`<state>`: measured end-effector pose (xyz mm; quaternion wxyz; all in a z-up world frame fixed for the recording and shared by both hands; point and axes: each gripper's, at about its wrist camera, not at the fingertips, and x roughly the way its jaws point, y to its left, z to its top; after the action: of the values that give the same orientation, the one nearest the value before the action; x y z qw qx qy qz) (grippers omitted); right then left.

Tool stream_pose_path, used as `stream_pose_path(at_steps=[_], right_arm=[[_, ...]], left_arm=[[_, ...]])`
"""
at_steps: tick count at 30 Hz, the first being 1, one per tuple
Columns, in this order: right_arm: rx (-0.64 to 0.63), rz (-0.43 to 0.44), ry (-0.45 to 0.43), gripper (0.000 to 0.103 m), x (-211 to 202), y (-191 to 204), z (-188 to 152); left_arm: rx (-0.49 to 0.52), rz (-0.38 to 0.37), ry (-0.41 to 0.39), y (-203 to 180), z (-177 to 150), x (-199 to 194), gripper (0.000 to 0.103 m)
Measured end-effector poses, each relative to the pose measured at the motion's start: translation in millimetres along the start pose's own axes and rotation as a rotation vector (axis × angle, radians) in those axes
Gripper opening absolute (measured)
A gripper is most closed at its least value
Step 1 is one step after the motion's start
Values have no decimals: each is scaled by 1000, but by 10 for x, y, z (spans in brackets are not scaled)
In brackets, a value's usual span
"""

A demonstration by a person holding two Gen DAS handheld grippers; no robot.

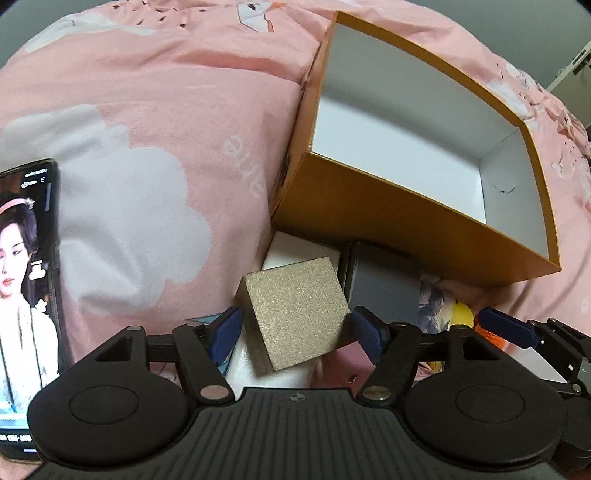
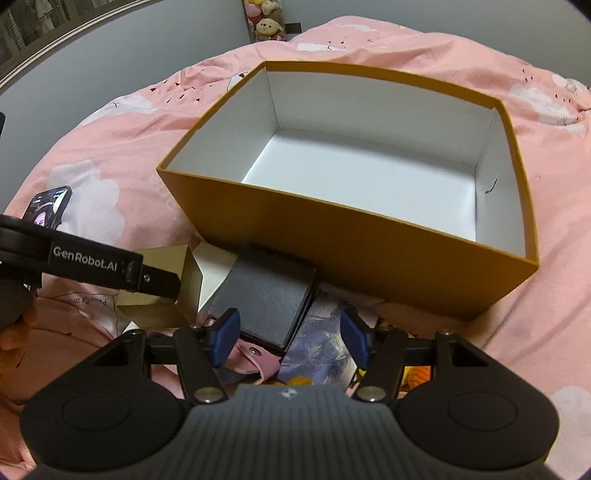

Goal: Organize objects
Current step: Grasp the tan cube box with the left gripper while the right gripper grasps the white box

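A large orange box point(image 1: 388, 214) with a bare white inside lies open on the pink bedding; it also shows in the right wrist view point(image 2: 332, 236). My left gripper point(image 1: 295, 328) is shut on a small gold box point(image 1: 295, 314), tilted, just in front of the orange box. The gold box and the left gripper's arm show in the right wrist view point(image 2: 162, 288). My right gripper point(image 2: 290, 332) is open and empty, low over a dark grey box point(image 2: 266, 291), a pink pouch point(image 2: 255, 360) and a photo card point(image 2: 321, 350).
A white box point(image 1: 295, 251) lies under the gold box. A phone point(image 1: 26, 295) with a lit screen lies at the left on the bedding. A yellow toy point(image 1: 461, 314) and an orange knitted item point(image 2: 421, 373) lie near the right gripper. Plush toys point(image 2: 267, 22) stand beyond the bed.
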<state>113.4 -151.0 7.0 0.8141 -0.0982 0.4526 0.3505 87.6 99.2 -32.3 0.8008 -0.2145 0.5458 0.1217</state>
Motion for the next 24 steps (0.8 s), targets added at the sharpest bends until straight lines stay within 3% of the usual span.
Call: stream_pose_path(at_steps=[7, 15, 24], right_arm=[[11, 13, 13, 63, 72, -51, 14], [20, 34, 18, 63, 105, -90, 3], [80, 102, 41, 61, 81, -178, 78]], left_arm=[[-46, -20, 47, -30, 73, 57, 79], [33, 53, 63, -175, 92, 179, 75], [194, 37, -66, -187, -20, -97, 69]])
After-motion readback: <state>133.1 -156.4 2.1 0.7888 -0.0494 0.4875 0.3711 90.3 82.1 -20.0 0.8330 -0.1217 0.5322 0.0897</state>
